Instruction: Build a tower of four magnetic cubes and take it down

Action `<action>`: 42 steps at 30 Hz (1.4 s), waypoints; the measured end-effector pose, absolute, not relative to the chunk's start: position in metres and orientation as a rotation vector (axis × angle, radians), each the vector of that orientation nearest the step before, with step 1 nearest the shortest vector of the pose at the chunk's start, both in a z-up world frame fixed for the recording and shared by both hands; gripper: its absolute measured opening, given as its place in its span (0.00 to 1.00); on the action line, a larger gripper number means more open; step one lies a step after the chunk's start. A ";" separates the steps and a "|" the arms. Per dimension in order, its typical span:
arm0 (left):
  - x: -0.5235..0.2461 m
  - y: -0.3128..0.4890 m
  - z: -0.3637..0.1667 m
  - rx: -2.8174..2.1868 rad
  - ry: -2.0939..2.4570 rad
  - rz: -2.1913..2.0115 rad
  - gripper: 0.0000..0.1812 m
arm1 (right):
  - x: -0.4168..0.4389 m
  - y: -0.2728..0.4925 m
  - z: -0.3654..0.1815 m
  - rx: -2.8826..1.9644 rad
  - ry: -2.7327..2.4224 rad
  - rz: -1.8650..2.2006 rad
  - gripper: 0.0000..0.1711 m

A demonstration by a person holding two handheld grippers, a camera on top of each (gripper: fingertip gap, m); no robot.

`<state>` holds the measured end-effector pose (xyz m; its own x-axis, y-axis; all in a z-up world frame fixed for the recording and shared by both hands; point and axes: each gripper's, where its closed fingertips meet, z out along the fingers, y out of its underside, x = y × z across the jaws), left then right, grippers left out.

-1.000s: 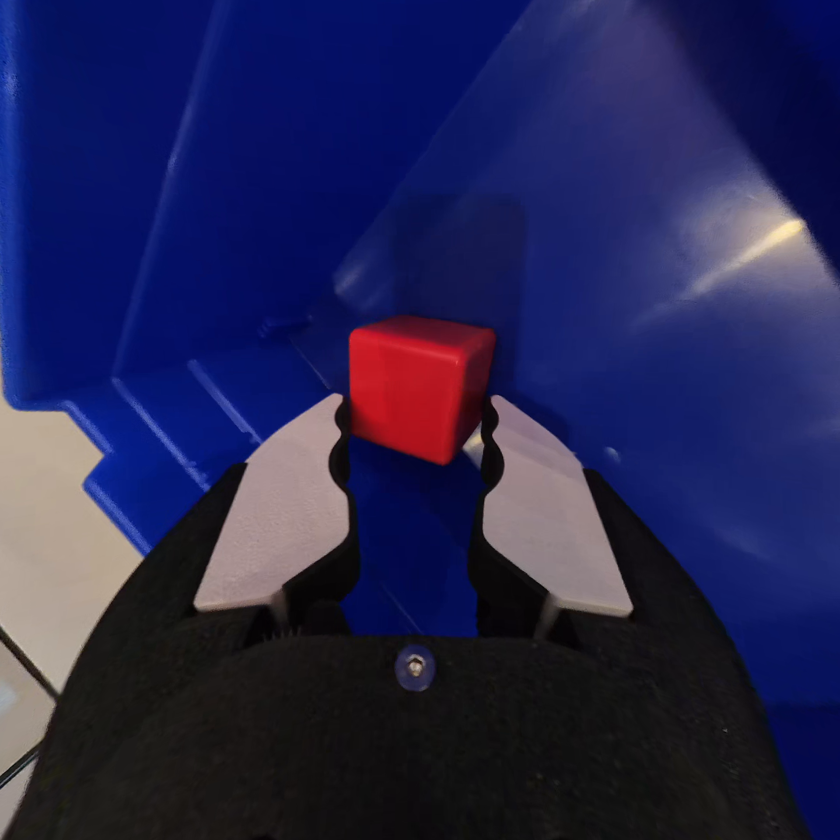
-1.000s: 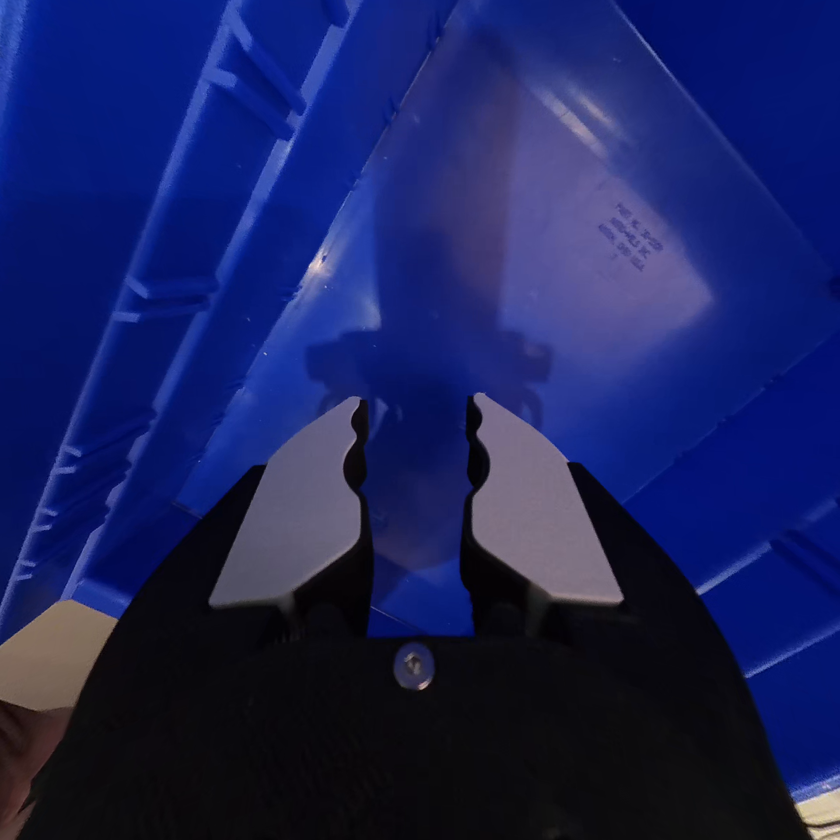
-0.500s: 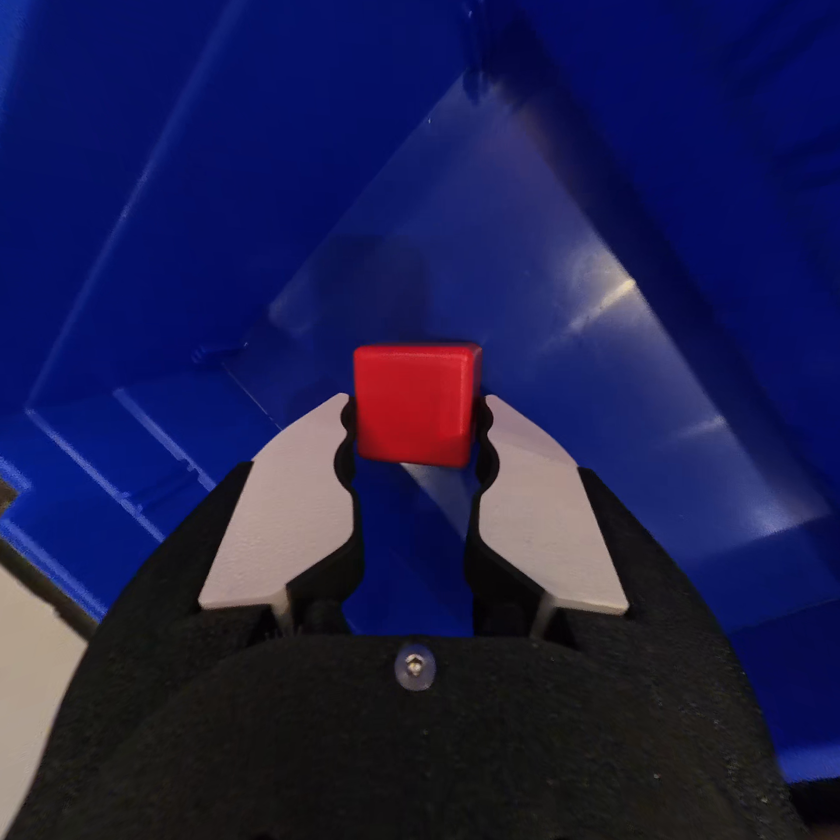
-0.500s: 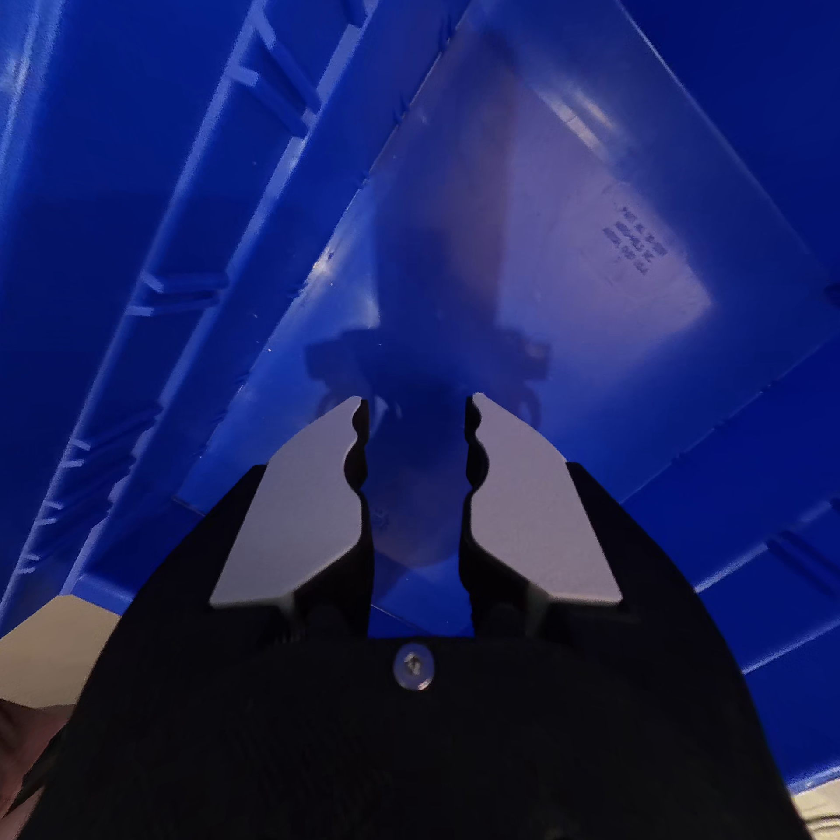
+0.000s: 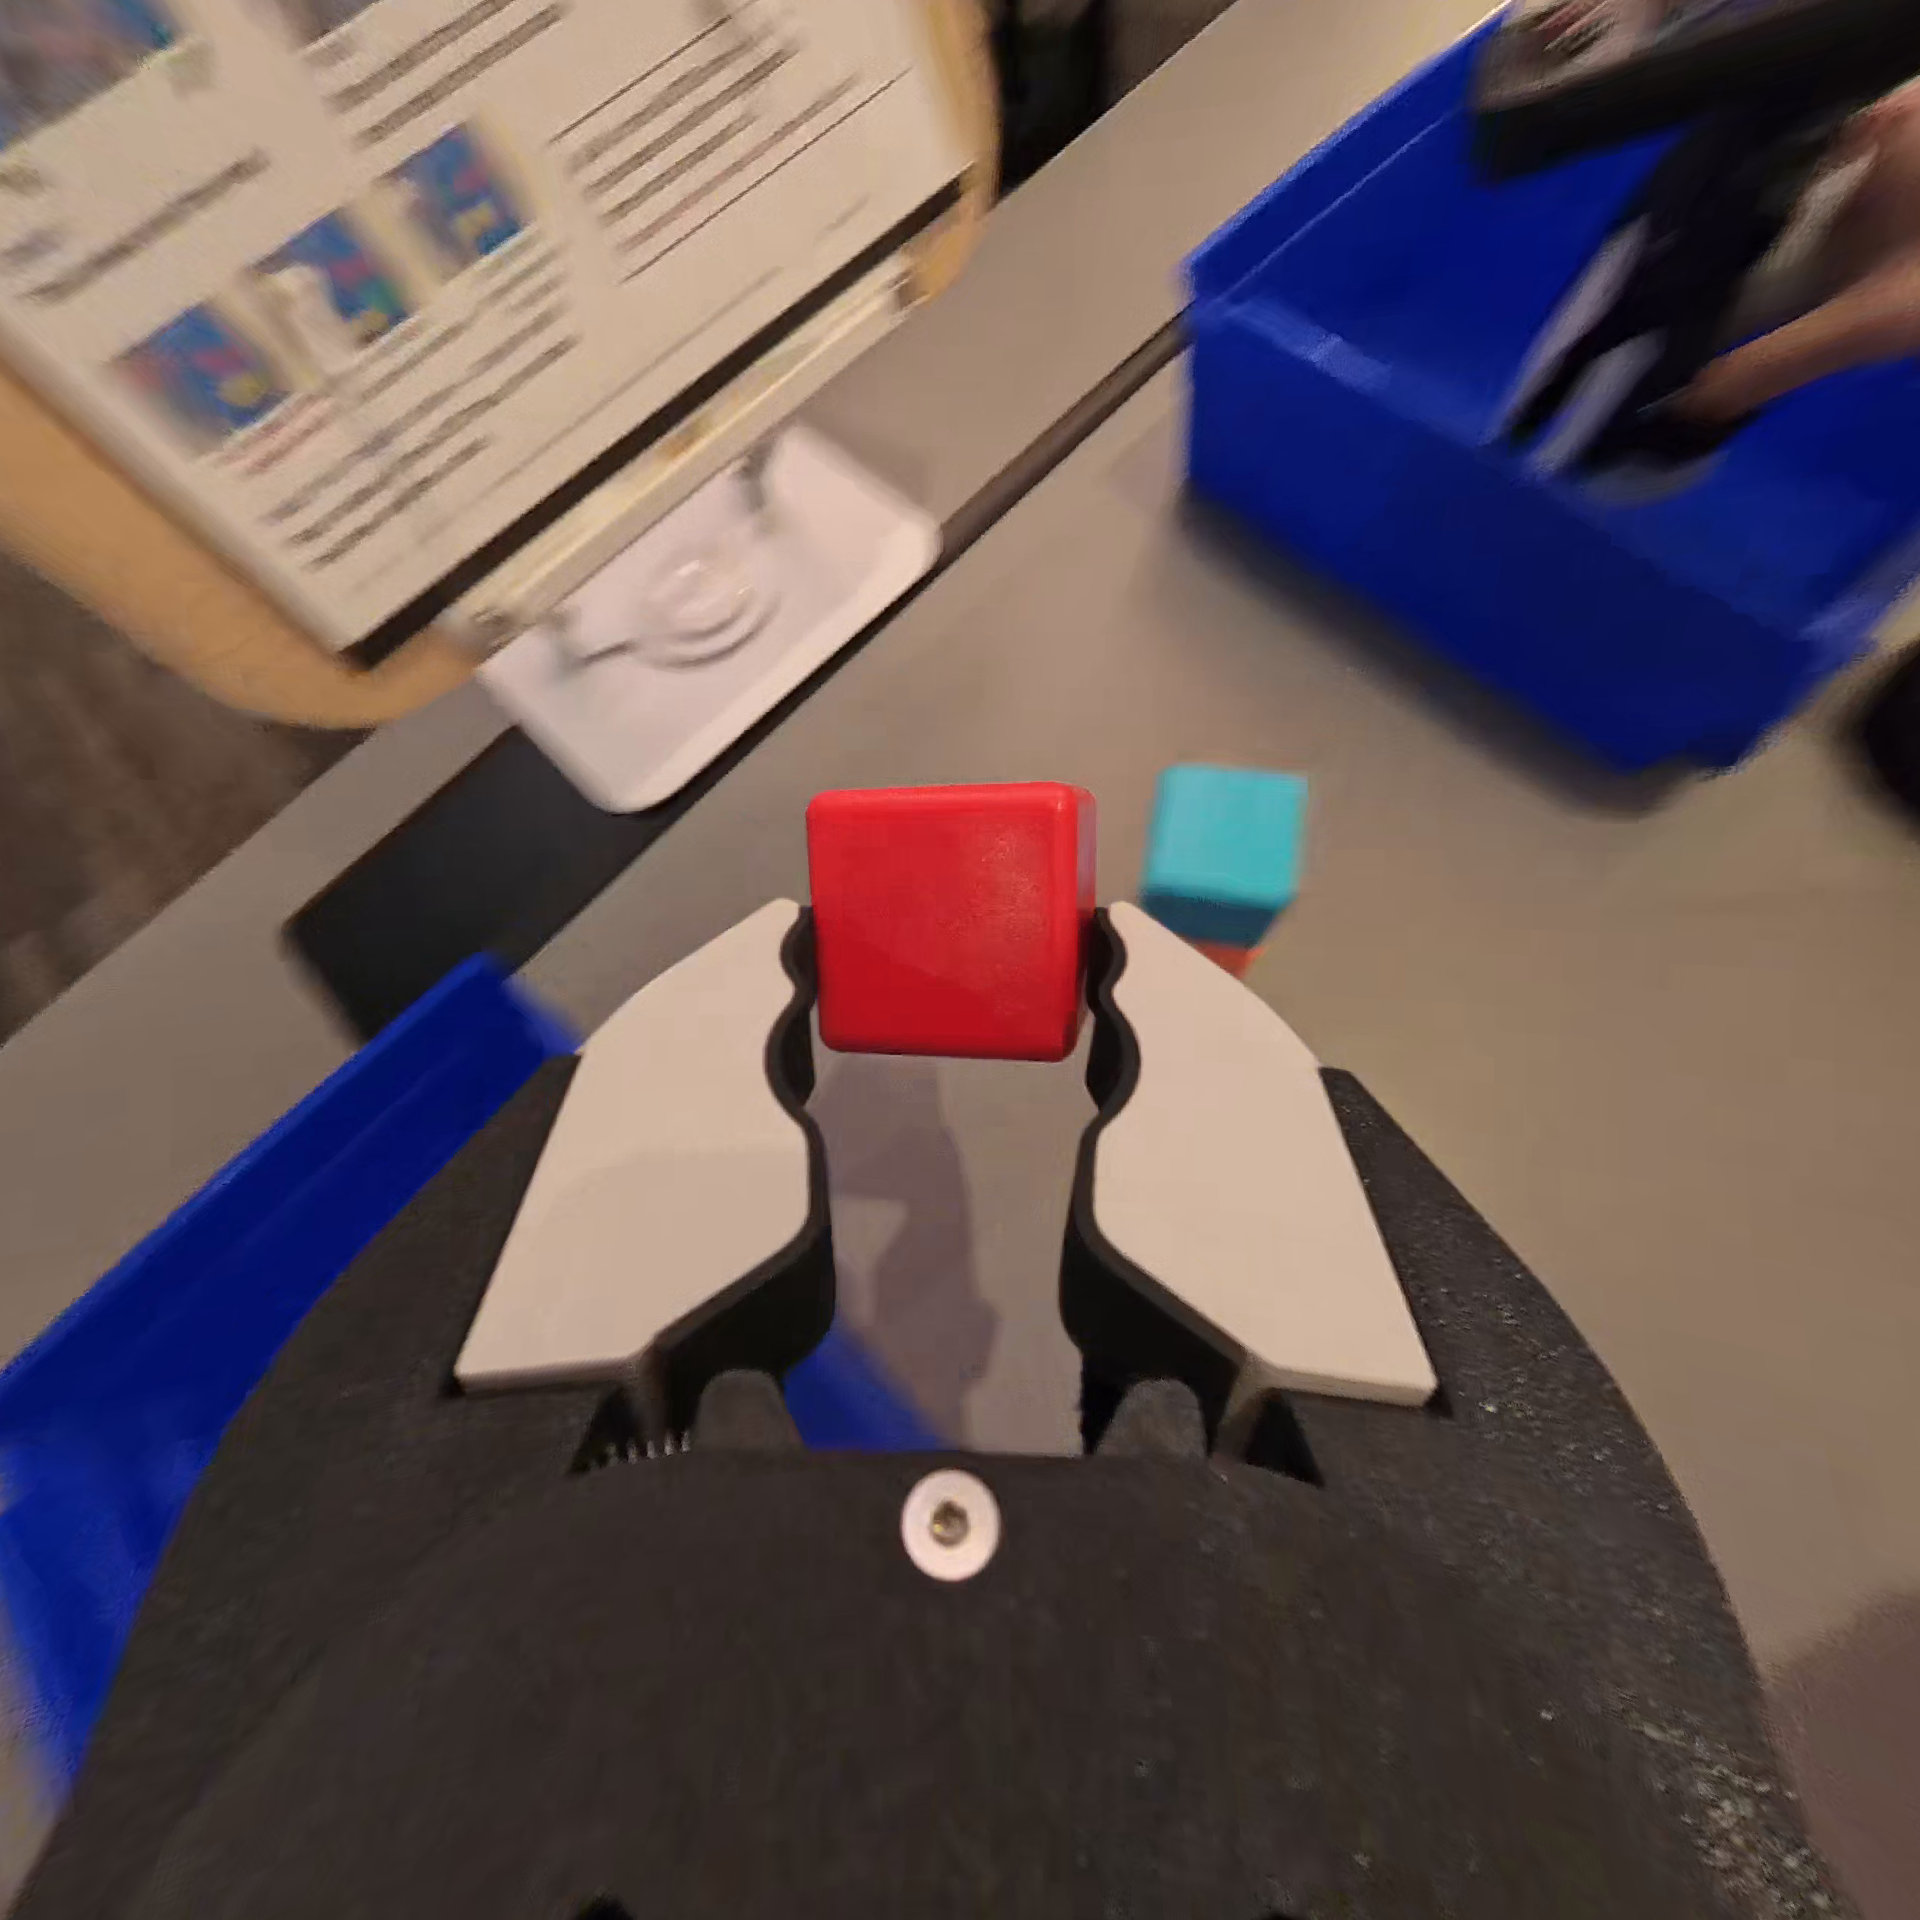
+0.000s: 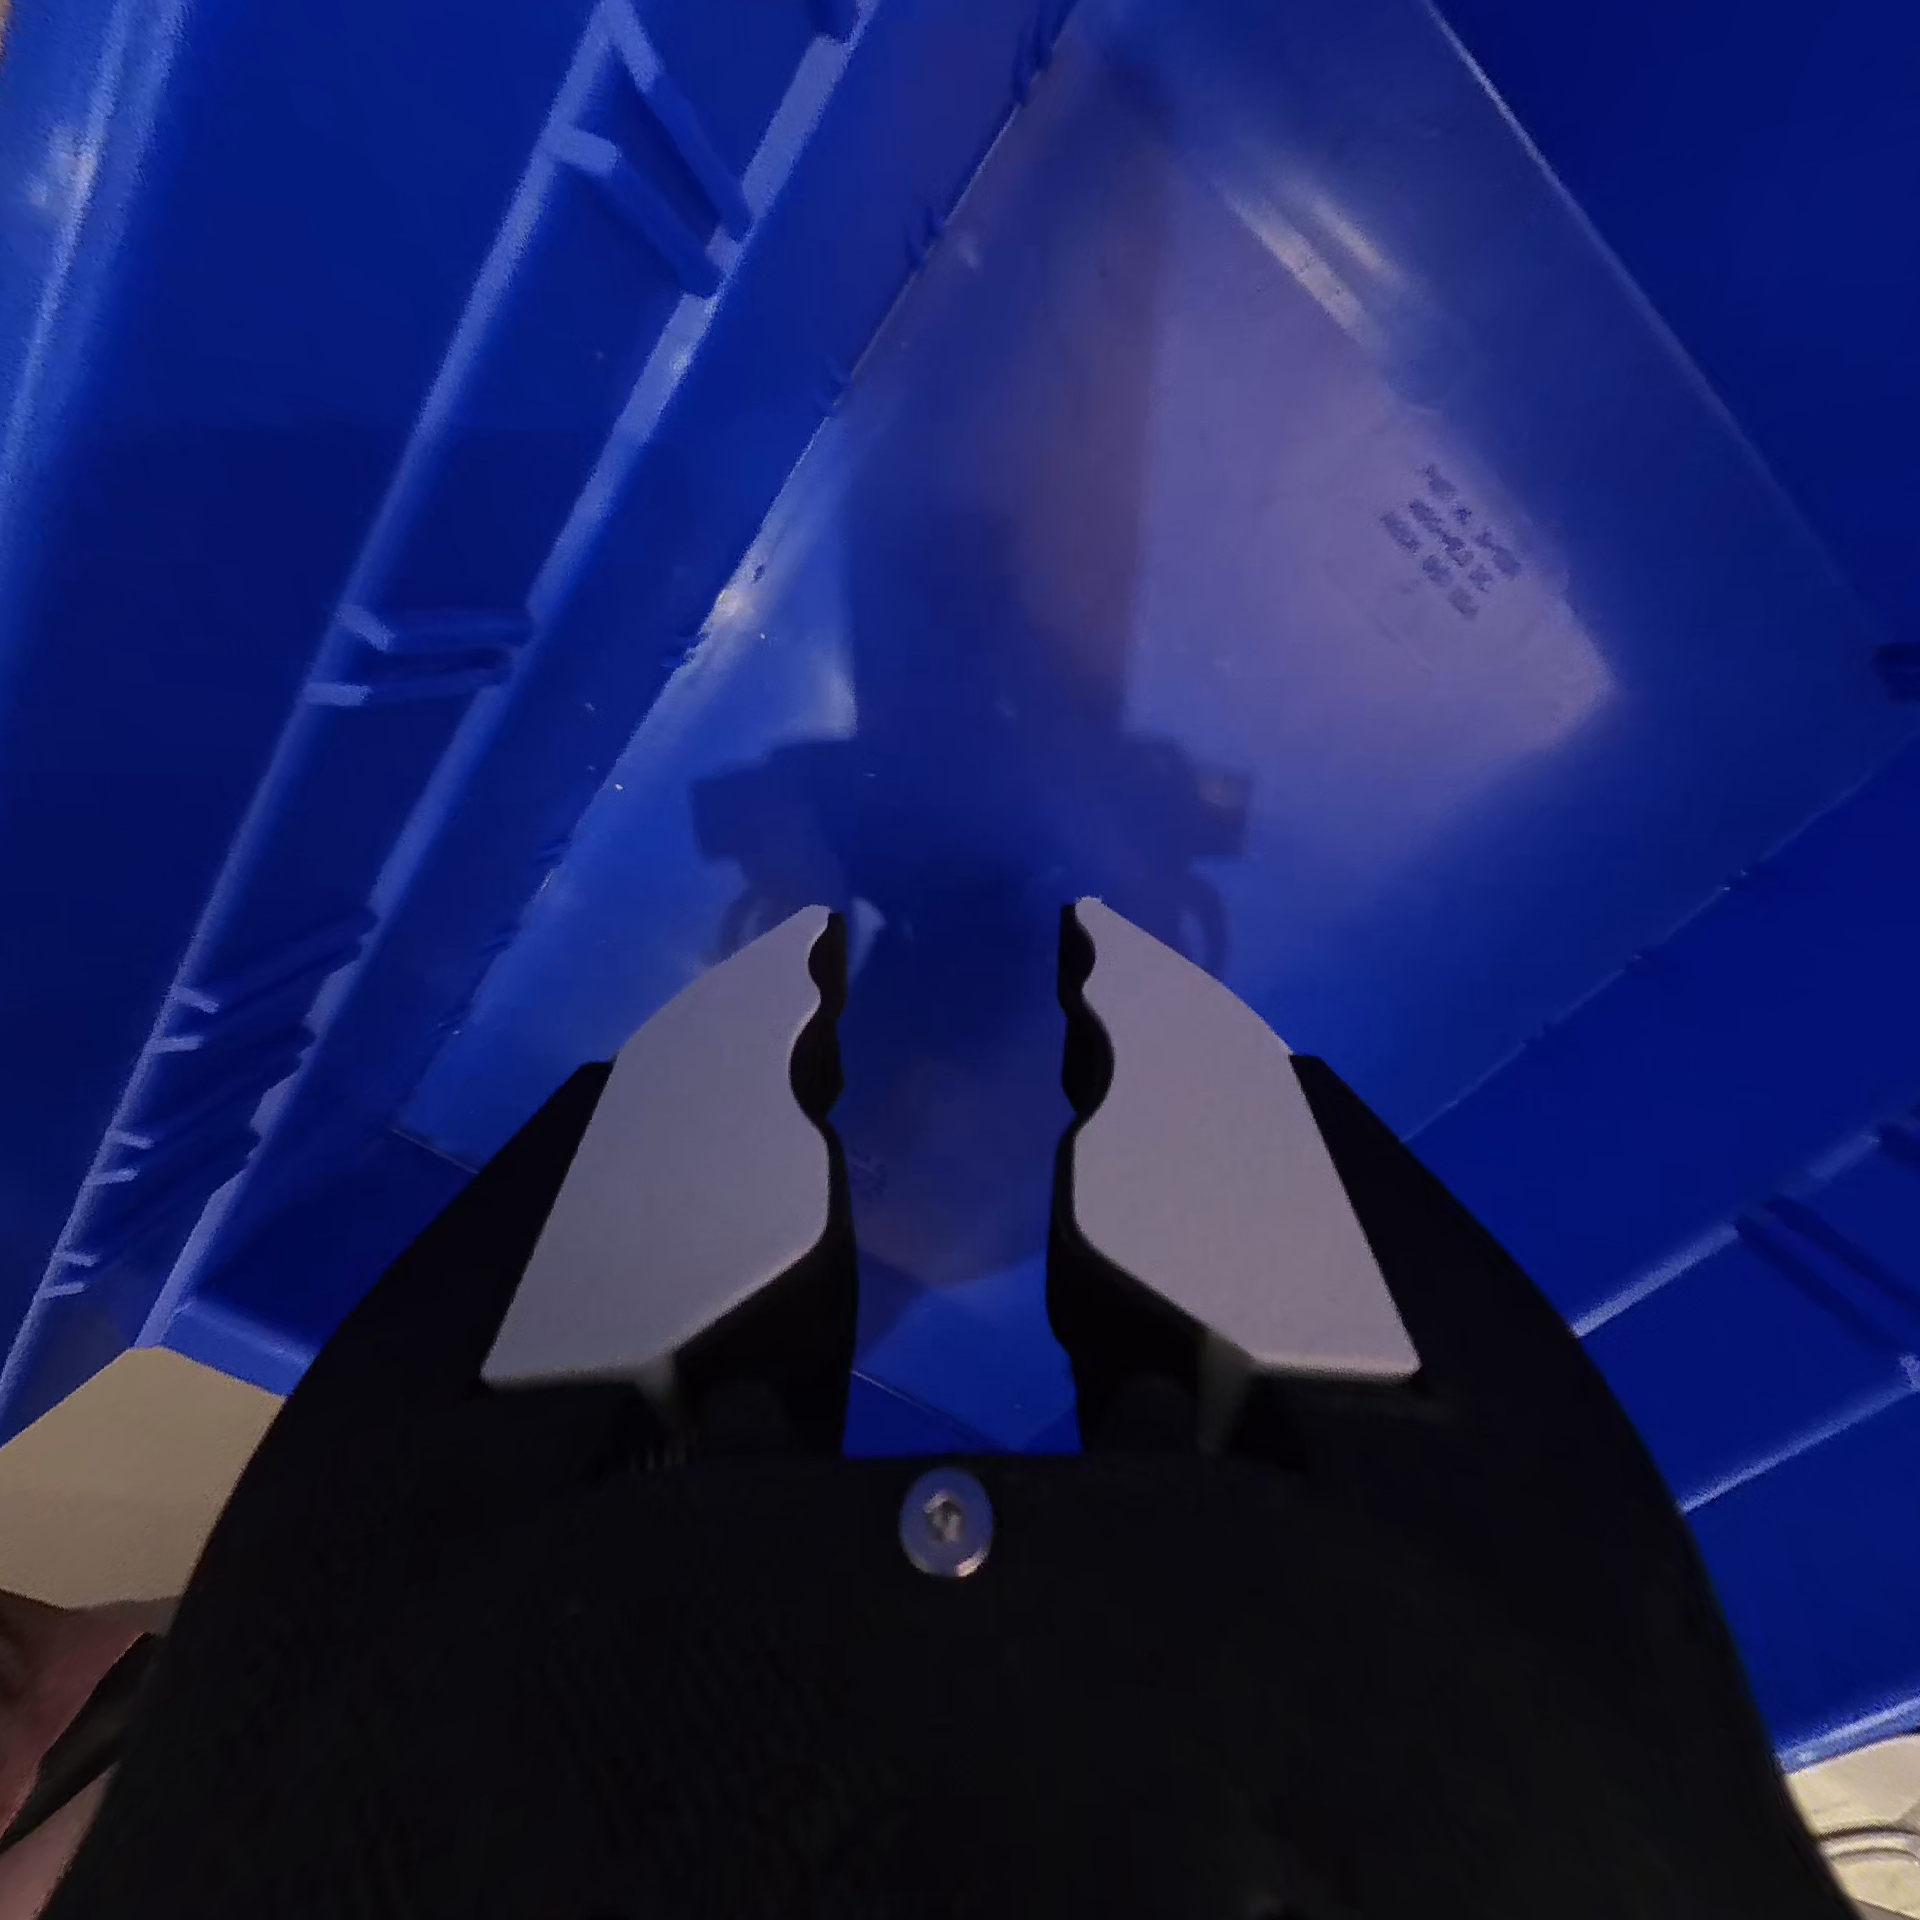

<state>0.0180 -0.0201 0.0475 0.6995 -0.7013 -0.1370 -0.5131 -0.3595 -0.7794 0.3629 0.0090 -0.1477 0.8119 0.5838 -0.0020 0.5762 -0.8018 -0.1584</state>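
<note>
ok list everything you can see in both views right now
red plastic cube: 1, red, held between the left gripper's fingertips
teal cube: 1, teal, stacked on an orange-red cube on the table
blue plastic bins: 2, blue, far right and near left
printed instruction sheet: 1, white, on a white stand
grey table: 1
left gripper: shut on the cube
right gripper: open, inside the far right bin

Red cube (image 5: 948,920) between left jaws
</note>
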 end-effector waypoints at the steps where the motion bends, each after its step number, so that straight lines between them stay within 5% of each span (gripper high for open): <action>1: 0.038 -0.025 0.046 -2.026 0.935 -0.341 0.27 | 0.362 0.009 -0.147 -2.843 -0.923 0.073 0.24; 27: 0.098 -0.024 -0.014 -2.051 1.201 -0.130 0.27 | 0.360 0.004 -0.146 -2.859 -0.950 0.078 0.24; 34: 0.092 -0.016 0.005 -1.992 0.931 -0.241 0.49 | 0.361 0.004 -0.146 -2.854 -0.961 0.066 0.24; 42: 0.113 -0.017 -0.034 -1.820 0.830 -0.409 0.49 | 0.371 0.010 -0.137 -2.817 -0.904 0.090 0.24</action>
